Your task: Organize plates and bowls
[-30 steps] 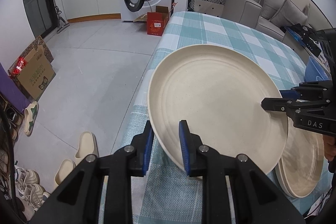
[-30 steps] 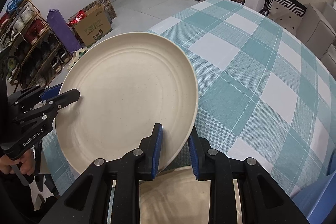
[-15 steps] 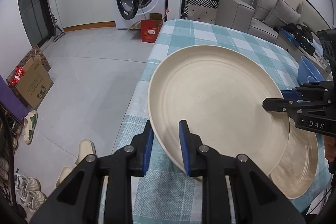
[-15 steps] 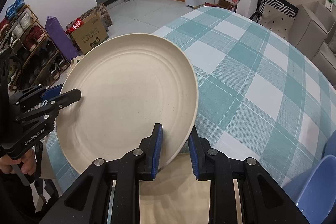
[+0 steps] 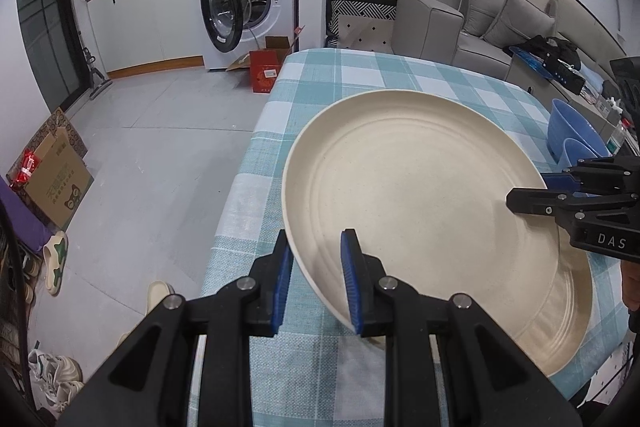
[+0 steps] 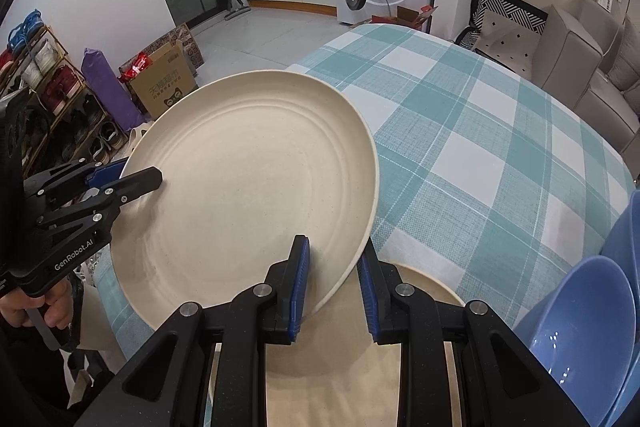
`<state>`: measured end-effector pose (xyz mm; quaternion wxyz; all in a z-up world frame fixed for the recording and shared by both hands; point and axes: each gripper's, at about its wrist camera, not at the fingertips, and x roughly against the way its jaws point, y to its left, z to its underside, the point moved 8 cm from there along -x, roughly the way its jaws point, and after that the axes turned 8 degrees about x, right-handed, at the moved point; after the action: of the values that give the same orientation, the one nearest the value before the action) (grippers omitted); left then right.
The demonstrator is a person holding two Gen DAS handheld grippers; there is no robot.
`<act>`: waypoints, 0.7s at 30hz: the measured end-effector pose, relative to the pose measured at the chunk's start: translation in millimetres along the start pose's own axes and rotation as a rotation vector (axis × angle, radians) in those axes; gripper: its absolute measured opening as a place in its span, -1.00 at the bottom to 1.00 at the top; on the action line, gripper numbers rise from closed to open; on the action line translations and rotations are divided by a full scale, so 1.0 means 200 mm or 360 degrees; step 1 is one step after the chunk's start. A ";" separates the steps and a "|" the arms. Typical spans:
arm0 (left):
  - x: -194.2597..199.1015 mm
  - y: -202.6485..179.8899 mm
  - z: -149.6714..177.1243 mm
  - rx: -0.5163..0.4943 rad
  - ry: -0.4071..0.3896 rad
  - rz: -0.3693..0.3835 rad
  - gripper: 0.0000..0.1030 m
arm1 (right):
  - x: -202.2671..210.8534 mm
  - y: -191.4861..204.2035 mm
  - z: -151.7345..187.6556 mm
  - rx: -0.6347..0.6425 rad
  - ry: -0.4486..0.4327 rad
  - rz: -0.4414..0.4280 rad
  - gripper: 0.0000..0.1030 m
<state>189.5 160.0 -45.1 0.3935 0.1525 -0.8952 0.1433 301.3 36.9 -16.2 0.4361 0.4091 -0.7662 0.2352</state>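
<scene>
The top plate (image 5: 416,187) is pinched at its rim by our left hand-held gripper (image 5: 316,281) and right hand-held gripper (image 6: 334,291), both closed tight. We have lifted it higher off the second plate (image 5: 568,311) on the surface (image 6: 480,131), low and right in the left view. Next, find its spot.

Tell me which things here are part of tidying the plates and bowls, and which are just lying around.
Part of the job:
- held cream plate, gripped by left gripper and right gripper
- second cream plate beneath it
- blue bowls

Just lying around:
- washing machine
- red box
- cardboard box
- slippers
</scene>
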 end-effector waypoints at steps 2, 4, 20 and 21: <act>0.01 -0.02 0.00 -0.0018 0.0000 0.0007 -0.57 | 0.02 -0.01 0.02 -0.0011 -0.0006 0.0005 -0.53; 0.01 -0.04 0.00 -0.0033 -0.0002 0.0014 -0.57 | 0.04 -0.02 0.04 -0.0026 -0.0010 0.0009 -0.52; 0.01 -0.18 0.03 -0.0115 0.0019 0.0081 -0.57 | 0.13 -0.07 0.18 -0.0104 -0.0007 0.0057 -0.52; 0.01 -0.18 0.04 -0.0118 0.0021 0.0084 -0.57 | 0.13 -0.07 0.19 -0.0107 -0.0007 0.0059 -0.52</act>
<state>197.4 123.8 -43.9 0.4010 0.1133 -0.9009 0.1214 287.2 -9.6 -12.8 0.4436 0.3803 -0.7821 0.2165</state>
